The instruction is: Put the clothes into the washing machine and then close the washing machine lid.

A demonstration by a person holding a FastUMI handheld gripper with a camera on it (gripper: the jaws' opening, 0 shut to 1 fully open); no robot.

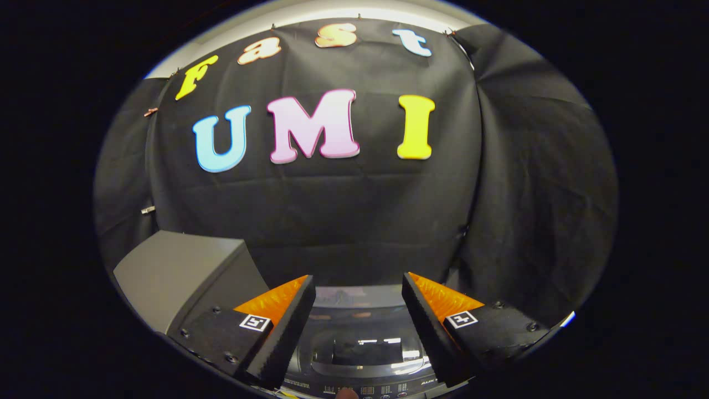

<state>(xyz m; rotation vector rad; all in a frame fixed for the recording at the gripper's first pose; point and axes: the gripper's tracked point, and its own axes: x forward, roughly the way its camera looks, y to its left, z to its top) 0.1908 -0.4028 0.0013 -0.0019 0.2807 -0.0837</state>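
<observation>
Dim booth, glare on washing machine lid [363, 346], fisheye-warped edges

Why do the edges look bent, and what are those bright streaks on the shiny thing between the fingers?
Gripper view: a fisheye lens bows the black cloth wall outward, so its folds curve. The streaks are lamp glare on the glossy washing machine lid, seen between the open gripper fingers. The grey box beside them is evenly lit; the fingers' near ends go dim.
</observation>
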